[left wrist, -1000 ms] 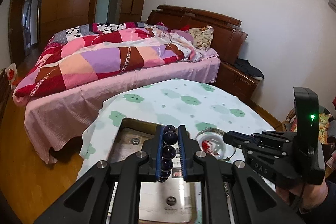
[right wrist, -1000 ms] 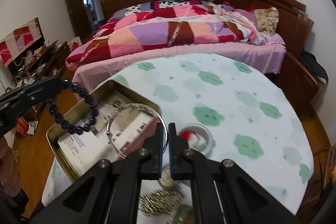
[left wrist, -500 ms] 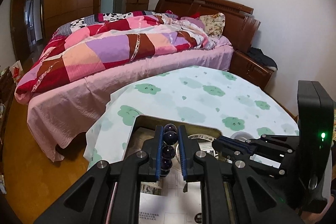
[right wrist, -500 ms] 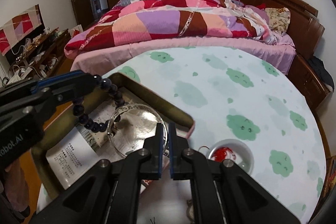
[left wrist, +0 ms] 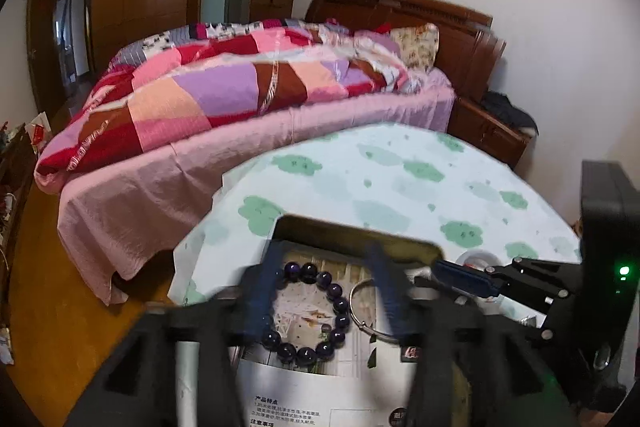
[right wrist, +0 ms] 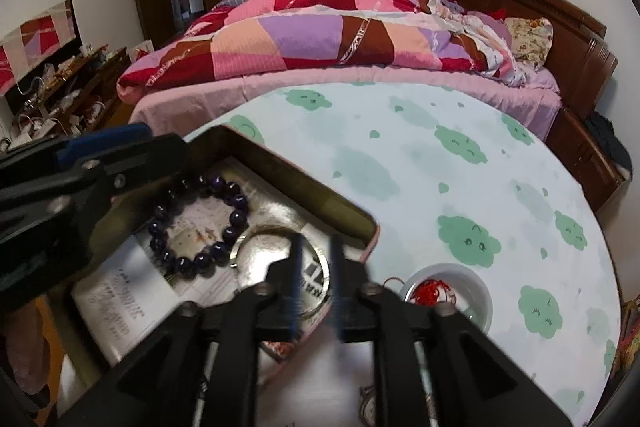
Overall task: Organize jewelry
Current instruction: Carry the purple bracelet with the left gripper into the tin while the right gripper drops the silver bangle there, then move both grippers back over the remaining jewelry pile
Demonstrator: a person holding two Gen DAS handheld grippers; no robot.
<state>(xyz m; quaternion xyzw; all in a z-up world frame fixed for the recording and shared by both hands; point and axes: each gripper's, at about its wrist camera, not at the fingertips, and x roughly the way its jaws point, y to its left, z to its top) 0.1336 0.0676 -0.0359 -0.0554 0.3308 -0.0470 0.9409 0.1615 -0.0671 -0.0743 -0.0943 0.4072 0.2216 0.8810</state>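
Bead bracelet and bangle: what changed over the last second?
Both went down into the tin and were let go. The left gripper has just opened, leaving the bead bracelet flat on the paper; the right gripper has just been opening off the silver bangle. The white dish stayed put.

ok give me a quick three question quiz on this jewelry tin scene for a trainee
1. True or false: the purple bead bracelet lies inside the metal tin.
2. What lies right beside it in the tin? A) silver bangle B) wristwatch C) comb
3. Fill in: the white bowl on the table holds something ____ in colour.

Key: 1 true; 2 A; 3 red.
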